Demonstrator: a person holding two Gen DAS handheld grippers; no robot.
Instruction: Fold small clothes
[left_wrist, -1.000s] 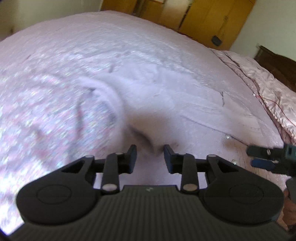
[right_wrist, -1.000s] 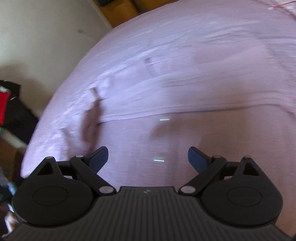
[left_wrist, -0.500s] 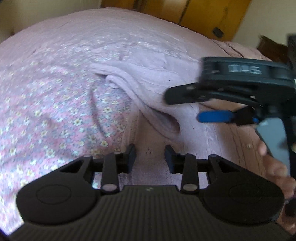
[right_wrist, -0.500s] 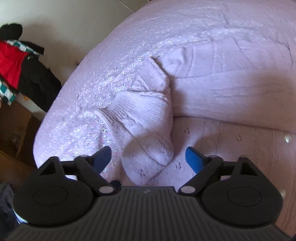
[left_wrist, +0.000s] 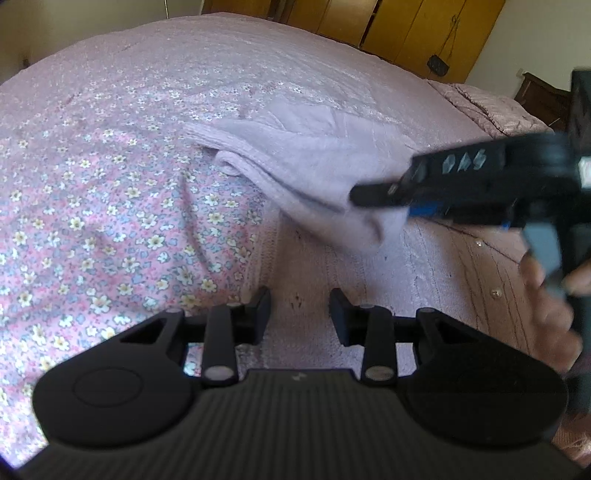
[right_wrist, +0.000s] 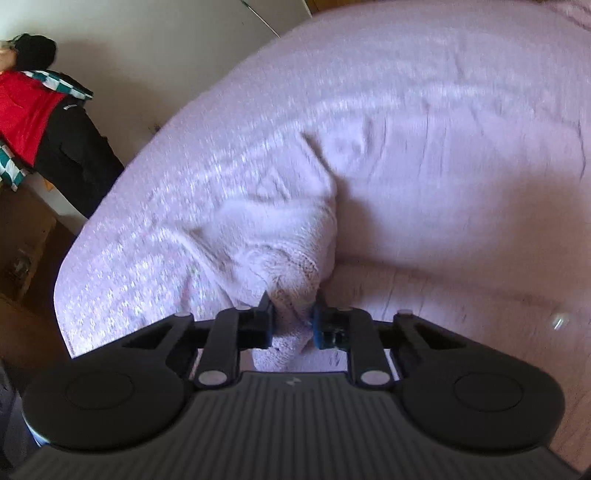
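Left wrist view: the sweater (left_wrist: 369, 302) is spread on the bed (left_wrist: 110, 206), its sleeve (left_wrist: 295, 173) running as a long band from the far left down toward the near right, where its cuff end is taken by the right claw (left_wrist: 399, 206). In the right wrist view, the right claw (right_wrist: 291, 321) has just been closing and is clenched on the sleeve (right_wrist: 280, 266), knit bunched between the jaws. The left claw (left_wrist: 299, 317) is part-open, grasping nothing, held over the sweater's body near its left edge. The sleeve's free length lies ahead and left of the right claw, so the fold is judged to be carried across the body by that hand.
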